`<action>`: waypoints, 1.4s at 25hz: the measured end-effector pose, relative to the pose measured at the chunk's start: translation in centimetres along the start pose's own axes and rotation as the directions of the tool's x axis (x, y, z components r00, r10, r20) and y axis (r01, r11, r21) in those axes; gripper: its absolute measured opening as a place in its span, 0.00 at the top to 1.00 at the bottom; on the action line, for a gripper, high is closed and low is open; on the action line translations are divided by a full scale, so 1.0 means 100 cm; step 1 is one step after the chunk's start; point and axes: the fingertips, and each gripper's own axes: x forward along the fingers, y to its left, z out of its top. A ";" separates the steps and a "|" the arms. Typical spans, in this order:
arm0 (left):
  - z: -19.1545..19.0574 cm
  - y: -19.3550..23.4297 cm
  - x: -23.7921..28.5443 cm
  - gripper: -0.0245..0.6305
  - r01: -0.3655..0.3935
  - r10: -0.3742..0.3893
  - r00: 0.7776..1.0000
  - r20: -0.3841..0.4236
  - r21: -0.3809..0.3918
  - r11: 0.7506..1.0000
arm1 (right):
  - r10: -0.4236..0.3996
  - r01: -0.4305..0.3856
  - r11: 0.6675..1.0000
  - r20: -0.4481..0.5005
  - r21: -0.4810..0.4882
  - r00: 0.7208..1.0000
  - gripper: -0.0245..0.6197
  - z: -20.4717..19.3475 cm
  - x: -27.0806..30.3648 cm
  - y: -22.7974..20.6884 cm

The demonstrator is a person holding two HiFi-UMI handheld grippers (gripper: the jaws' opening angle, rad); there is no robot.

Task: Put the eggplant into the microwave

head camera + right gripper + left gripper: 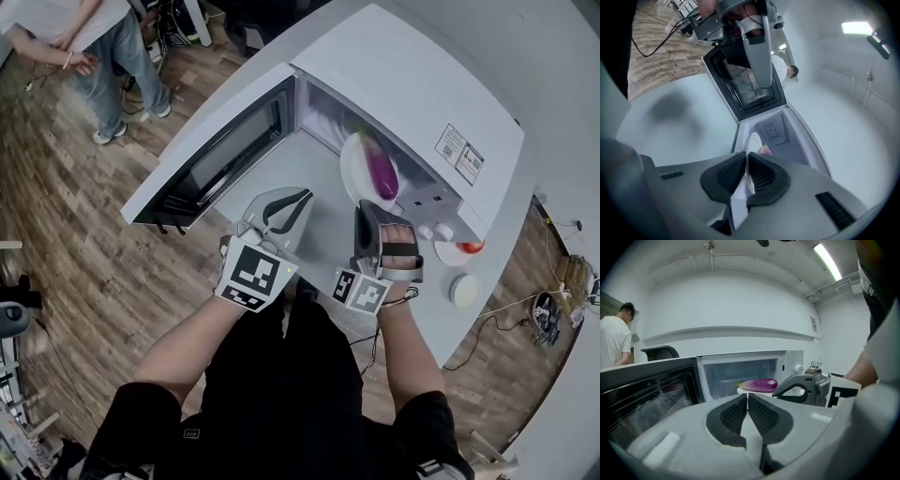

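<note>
The right tool (368, 204) is shut tight on the near rim of a white plate (353, 167). In the right gripper view, the plate (752, 142) sits thin and on edge between the two black pads of the right tool (746, 169). A purple eggplant (382, 170) lies on the plate. The plate is up off the bench (507, 234), right at the open mouth of the white microwave (403, 84). Its far part is just inside.

The microwave door (217, 150) hangs wide open to the left. It has a dark window.

The left tool (298, 199) is near the right one, in front of the open door. In the left gripper view, the pads of the left tool (748, 405) are pressed together with nothing in them. Past them, the eggplant (761, 384) shows in front of the bright inside of the microwave.

A small round white thing (464, 291) sits on the bench to the right of the microwave. I cannot tell what it is.

A person (103, 47) in jeans stands far off on the wooden floor (75, 234).
</note>
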 end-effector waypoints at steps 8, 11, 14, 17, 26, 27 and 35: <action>-0.029 -0.001 0.007 0.93 0.051 -0.051 0.998 -0.023 0.000 0.999 | 0.005 -0.004 1.000 -0.057 0.018 0.998 0.91 -0.007 0.021 0.015; -0.036 0.000 0.010 0.93 0.063 -0.063 0.998 -0.031 0.001 0.998 | 0.005 -0.003 1.000 -0.073 0.024 0.997 0.91 -0.008 0.028 0.021; -0.040 0.003 0.014 0.93 0.070 -0.070 0.997 -0.034 -0.001 0.998 | 0.003 -0.001 0.999 -0.087 0.033 0.996 0.91 -0.010 0.036 0.023; -0.042 0.003 0.018 0.93 0.079 -0.079 0.996 -0.043 -0.006 0.997 | 0.015 -0.010 0.999 -0.099 0.047 0.995 0.91 -0.012 0.045 0.023; -0.036 0.014 0.026 0.93 0.083 -0.085 0.995 -0.044 -0.036 0.996 | 0.097 -0.073 0.977 -0.111 0.200 0.989 0.90 -0.014 0.073 0.017; -0.036 0.016 0.027 0.93 0.083 -0.085 0.995 -0.043 -0.039 0.996 | 0.107 -0.081 0.973 -0.110 0.215 0.988 0.90 -0.014 0.075 0.017; -0.039 0.017 0.034 0.93 0.093 -0.096 0.994 -0.054 -0.056 0.994 | 0.163 -0.131 0.956 -0.106 0.263 0.981 0.87 -0.015 0.088 0.017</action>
